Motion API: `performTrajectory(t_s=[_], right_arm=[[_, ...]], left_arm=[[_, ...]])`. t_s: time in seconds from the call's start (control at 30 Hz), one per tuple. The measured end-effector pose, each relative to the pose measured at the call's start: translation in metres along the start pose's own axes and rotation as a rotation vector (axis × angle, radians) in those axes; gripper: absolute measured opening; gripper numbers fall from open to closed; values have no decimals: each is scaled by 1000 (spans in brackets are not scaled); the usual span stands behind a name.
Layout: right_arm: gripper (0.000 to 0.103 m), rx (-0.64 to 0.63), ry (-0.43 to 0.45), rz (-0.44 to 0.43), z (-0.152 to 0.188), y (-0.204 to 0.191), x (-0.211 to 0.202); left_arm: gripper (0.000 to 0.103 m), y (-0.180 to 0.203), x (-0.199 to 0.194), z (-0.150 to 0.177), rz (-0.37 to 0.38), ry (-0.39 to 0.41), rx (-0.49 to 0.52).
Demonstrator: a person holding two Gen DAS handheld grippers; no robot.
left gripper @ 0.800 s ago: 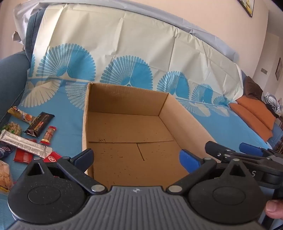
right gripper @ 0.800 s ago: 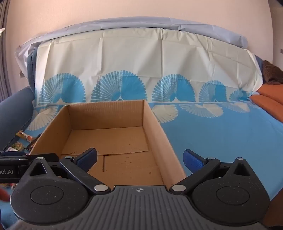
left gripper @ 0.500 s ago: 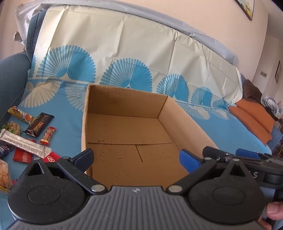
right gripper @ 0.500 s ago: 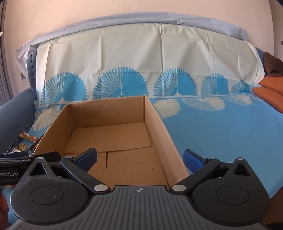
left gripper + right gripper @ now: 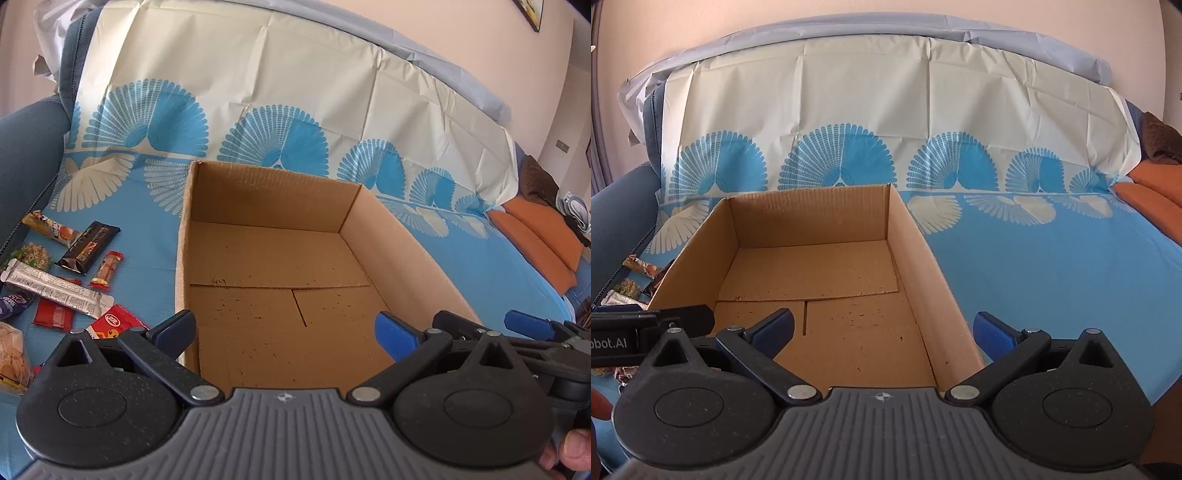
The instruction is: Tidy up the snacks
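Note:
An open, empty cardboard box (image 5: 347,221) stands on a blue patterned cover; it also shows in the right wrist view (image 5: 923,258). Several wrapped snacks lie left of it: a dark bar (image 5: 88,246), a long silver bar (image 5: 55,290), a small red-brown bar (image 5: 107,267) and a red packet (image 5: 112,325). My left gripper (image 5: 284,332) is open and empty over the box's near edge. My right gripper (image 5: 882,332) is open and empty over the box's near right corner. The right gripper shows at the right in the left wrist view (image 5: 517,328).
The cover (image 5: 1052,277) spreads over a sofa seat and backrest. A blue armrest (image 5: 26,166) rises at the left beyond the snacks. Orange cushions (image 5: 535,236) lie at the far right. A bread-like packet (image 5: 11,362) sits at the left edge.
Both grippers have risen and drawn back a little from the box. Their jaws stay open. The box and snacks have not moved.

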State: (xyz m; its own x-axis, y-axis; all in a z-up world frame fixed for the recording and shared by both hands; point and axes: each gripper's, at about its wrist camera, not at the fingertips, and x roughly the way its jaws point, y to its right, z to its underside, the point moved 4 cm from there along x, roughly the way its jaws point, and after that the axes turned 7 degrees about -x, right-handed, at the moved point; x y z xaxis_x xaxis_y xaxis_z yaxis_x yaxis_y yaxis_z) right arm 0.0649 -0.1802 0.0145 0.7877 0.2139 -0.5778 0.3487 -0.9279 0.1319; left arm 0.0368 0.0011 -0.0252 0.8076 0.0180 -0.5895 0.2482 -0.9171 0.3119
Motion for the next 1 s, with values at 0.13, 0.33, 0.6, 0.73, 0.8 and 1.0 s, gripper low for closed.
performTrajectory(t_s=[0.13,0.33,0.6,0.73,0.8,1.0], right_arm=[[93,15,6,2,0,4,-1],[79,7,39,1,1,-1,-4],[78,-15,72,-21,0,-10,-9],[73,-27,79,-23,0,-14,-10],[71,-32,78,-24,1,-16,-9],[70,-40,84,-24,-1,-20,-10]], left_arm=[[103,0,-3,-2,3,7,-12],[103,2,-4,-2,7,-4,24],[103,3,-7,1,67,5,37],[103,5,-8,1,85,-2,39],[103,5,-8,1,95,-4,35],[103,4,-10,0,107,5,30]])
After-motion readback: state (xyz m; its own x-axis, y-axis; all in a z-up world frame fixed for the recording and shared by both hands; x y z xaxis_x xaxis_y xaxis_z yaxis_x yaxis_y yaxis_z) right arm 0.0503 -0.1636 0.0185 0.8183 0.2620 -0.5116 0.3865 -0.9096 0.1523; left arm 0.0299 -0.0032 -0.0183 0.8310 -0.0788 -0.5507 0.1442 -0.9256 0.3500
